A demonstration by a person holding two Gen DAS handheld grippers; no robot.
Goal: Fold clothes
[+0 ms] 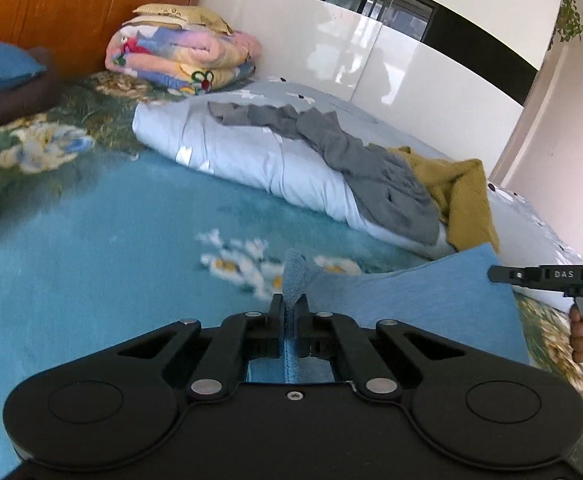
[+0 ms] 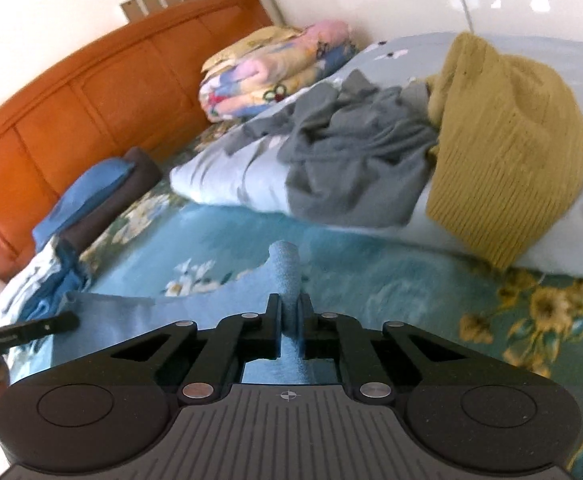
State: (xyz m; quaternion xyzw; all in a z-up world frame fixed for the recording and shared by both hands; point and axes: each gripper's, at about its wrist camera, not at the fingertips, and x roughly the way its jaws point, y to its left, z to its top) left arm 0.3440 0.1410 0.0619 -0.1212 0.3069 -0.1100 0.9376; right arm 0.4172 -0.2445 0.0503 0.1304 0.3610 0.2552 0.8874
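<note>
A blue cloth is held stretched above the bed between both grippers. My left gripper is shut on one bunched corner of it. My right gripper is shut on another corner of the blue cloth. The right gripper also shows at the right edge of the left wrist view, and the left gripper at the left edge of the right wrist view. A crumpled grey garment and a mustard knit sweater lie on the pale blue duvet.
The bed has a teal floral blanket and an orange headboard. A folded colourful quilt sits near the headboard. Folded blue and brown items lie by it. White wardrobe doors stand behind the bed.
</note>
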